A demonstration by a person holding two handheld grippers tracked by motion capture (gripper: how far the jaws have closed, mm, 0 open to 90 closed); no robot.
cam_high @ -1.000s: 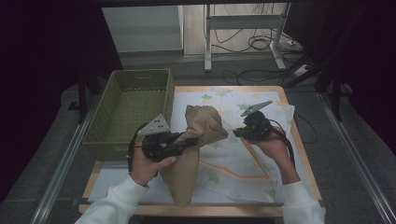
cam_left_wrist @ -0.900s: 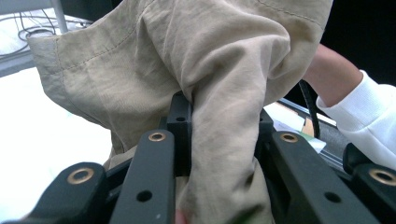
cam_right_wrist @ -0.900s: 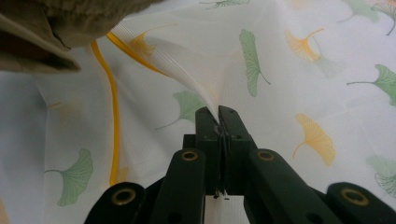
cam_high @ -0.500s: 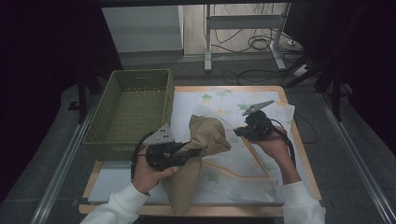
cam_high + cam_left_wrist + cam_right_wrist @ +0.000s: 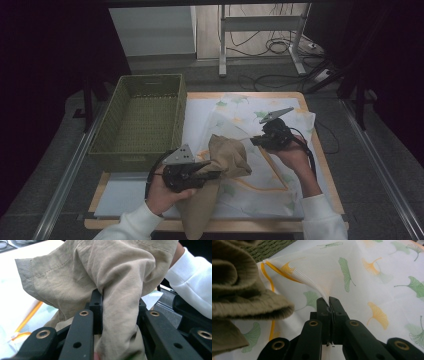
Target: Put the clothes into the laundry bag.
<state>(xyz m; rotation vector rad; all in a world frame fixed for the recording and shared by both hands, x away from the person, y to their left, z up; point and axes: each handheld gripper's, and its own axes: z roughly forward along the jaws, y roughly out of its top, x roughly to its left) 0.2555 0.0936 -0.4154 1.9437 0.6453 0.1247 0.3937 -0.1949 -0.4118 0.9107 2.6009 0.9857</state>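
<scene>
A tan garment (image 5: 220, 170) lies bunched on a white cloth with green and yellow leaf prints (image 5: 240, 115) spread over the table. My left gripper (image 5: 212, 175) is shut on a thick fold of the tan garment (image 5: 120, 302), and the fabric drapes over its jaws. My right gripper (image 5: 254, 142) is shut on a pinched fold of the leaf-print cloth (image 5: 317, 272), which rises in a ridge to its closed tips (image 5: 329, 301). The garment's rolled hem (image 5: 244, 302) lies at the left of the right gripper view.
An empty green woven basket (image 5: 142, 117) stands at the table's left, next to the cloth. The table's wooden edge (image 5: 320, 150) runs along the right. Cables and a metal stand sit on the floor beyond.
My left gripper has dropped and drawn toward the near edge with the tan garment in it. The right gripper has stayed put on the cloth.
</scene>
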